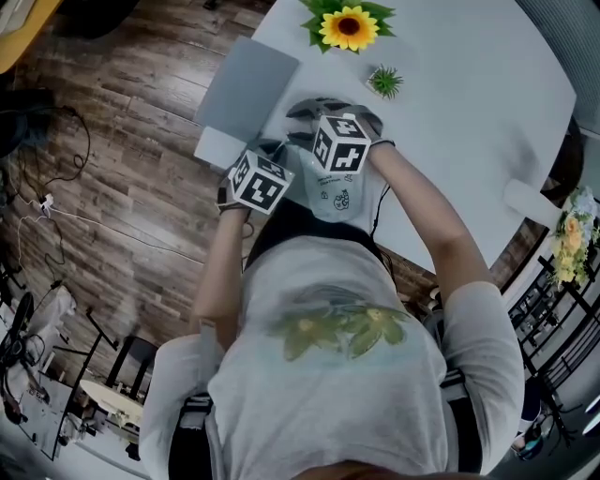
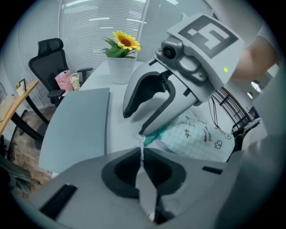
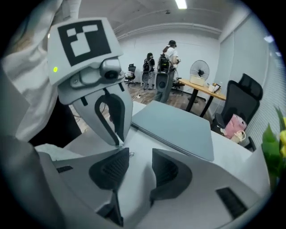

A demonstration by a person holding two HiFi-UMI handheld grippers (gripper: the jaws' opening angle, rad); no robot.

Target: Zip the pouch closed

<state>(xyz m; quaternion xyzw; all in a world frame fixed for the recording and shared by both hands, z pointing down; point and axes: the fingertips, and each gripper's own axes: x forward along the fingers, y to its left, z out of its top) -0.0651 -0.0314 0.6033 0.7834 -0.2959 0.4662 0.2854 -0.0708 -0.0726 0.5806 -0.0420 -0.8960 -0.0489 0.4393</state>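
The pouch (image 2: 201, 134), pale teal check with small black doodles, lies on the white table (image 1: 450, 103) close to the person. My left gripper (image 2: 142, 152) is shut on a thin white tab (image 2: 142, 142) at the pouch's end. My right gripper (image 3: 140, 167) stands open just above the table, nothing between its pads. A small metal zipper pull (image 3: 130, 153) lies beside its left pad, right under the left gripper's closed tips (image 3: 118, 142). From the left gripper view the right gripper (image 2: 134, 123) hangs over the pouch's teal zipper end. In the head view both marker cubes hide most of the pouch (image 1: 337, 199).
A closed grey laptop (image 1: 248, 89) lies on the table just beyond the grippers. A potted sunflower (image 1: 349, 26) and a small green plant (image 1: 384, 82) stand farther back. The table edge (image 1: 211, 150) runs by the left gripper. Office chairs (image 2: 47, 58) and people (image 3: 165, 56) are beyond.
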